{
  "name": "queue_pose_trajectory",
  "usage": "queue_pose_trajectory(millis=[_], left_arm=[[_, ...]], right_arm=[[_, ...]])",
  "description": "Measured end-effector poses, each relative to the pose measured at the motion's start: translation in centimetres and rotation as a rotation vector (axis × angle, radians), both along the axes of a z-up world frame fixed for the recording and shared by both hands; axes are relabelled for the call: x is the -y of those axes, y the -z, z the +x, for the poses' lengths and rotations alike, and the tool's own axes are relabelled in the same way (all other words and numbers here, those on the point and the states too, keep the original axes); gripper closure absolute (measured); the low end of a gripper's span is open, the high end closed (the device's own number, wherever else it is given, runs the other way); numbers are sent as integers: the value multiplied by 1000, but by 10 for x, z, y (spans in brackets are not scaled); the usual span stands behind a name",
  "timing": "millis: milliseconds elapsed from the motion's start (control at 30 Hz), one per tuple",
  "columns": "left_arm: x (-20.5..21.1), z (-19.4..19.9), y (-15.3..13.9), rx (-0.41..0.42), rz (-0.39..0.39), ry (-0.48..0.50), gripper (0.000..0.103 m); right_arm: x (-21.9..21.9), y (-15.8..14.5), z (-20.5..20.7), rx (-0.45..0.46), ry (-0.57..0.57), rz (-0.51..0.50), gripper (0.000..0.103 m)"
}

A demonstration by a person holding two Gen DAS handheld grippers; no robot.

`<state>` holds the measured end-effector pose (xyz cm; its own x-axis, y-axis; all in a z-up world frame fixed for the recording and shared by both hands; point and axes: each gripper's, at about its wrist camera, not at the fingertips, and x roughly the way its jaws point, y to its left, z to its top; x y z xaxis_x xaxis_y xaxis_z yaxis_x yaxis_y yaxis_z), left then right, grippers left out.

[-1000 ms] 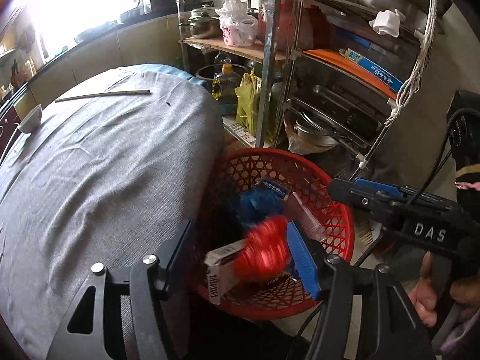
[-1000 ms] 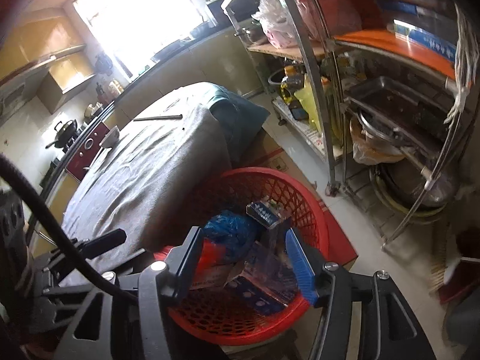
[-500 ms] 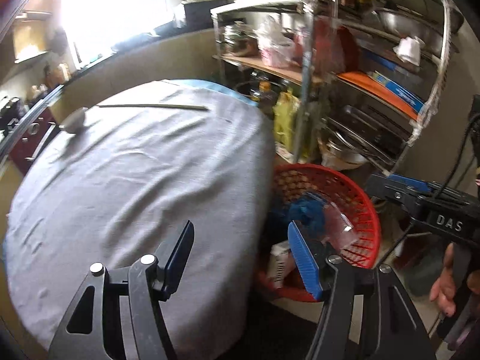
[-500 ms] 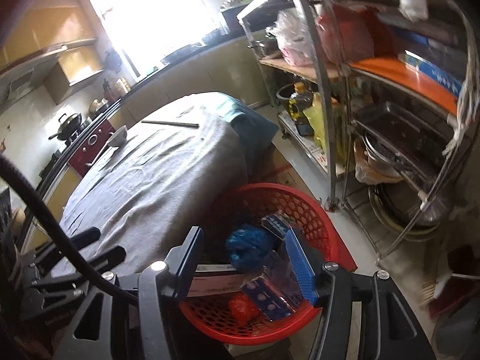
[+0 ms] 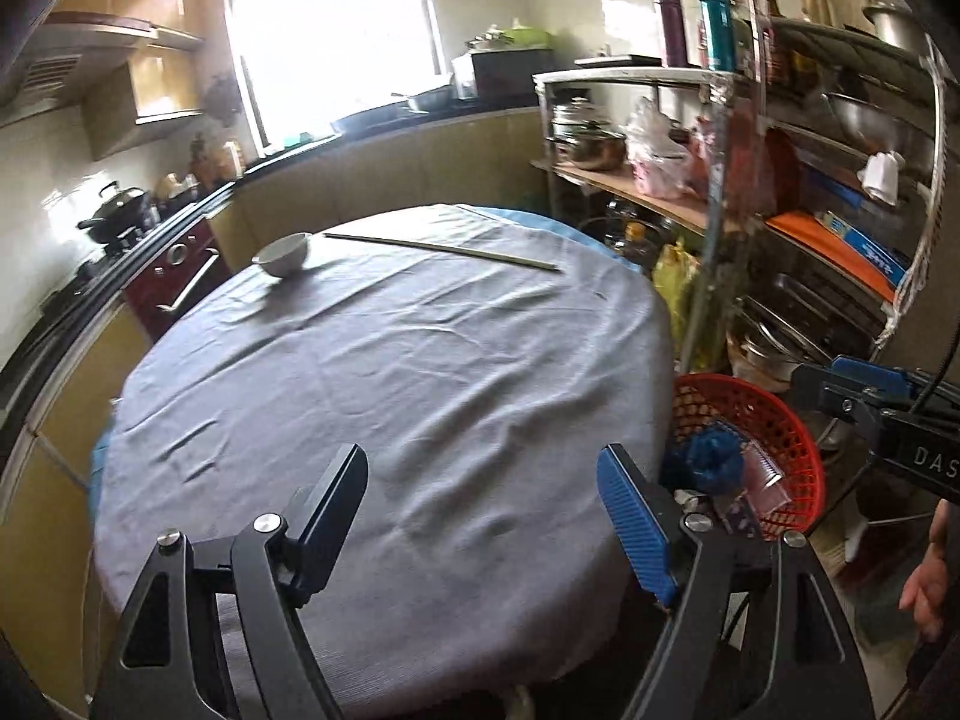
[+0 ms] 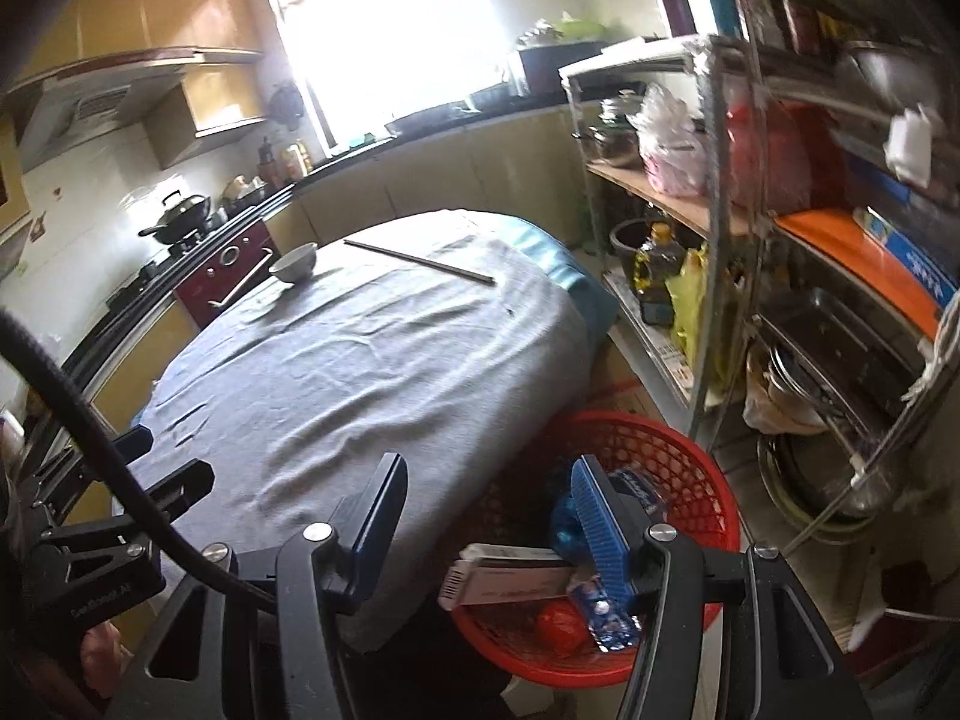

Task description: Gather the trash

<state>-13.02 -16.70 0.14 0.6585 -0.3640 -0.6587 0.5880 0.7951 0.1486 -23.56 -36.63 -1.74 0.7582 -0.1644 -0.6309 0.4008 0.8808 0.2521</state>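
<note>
Left wrist view: left gripper (image 5: 483, 525) is opening, nothing between its jaws; right gripper (image 6: 486, 525) stands apart, empty. Trash sits in the red basket (image 6: 690, 450), right of the tabletop (image 5: 390, 372). Only a bowl (image 5: 285, 252) and chopsticks (image 5: 444, 251) remain far across; reach carefully.

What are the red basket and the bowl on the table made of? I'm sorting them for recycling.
The red basket looks like moulded plastic: glossy with an open lattice wall. The bowl seems glazed ceramic, white and smooth, though melamine can't be ruled out.
</note>
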Motion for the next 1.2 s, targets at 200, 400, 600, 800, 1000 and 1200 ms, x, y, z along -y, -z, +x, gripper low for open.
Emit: queue_pose_trajectory(millis=[200, 400, 600, 800, 1000, 1200], left_arm=[[-24, 1, -10, 18, -5, -62, 23], [-48, 0, -18, 39, 2, -118, 23], [-72, -1, -26, 60, 25, -180, 23], [-106, 7, -42, 86, -1, -257, 23], [-132, 23, -51, 95, -20, -333, 23], [-160, 43, -59, 99, -44, -449, 23]], right_arm=[[-19, -15, 3, 24, -34, -25, 42], [-37, -25, 7, 50, -69, -25, 42], [-61, -32, 18, 72, -125, -13, 42], [-95, -46, 40, 92, -211, -40, 42], [-123, -57, 70, 68, -250, -71, 41], [-141, -73, 91, 90, -291, -76, 41]])
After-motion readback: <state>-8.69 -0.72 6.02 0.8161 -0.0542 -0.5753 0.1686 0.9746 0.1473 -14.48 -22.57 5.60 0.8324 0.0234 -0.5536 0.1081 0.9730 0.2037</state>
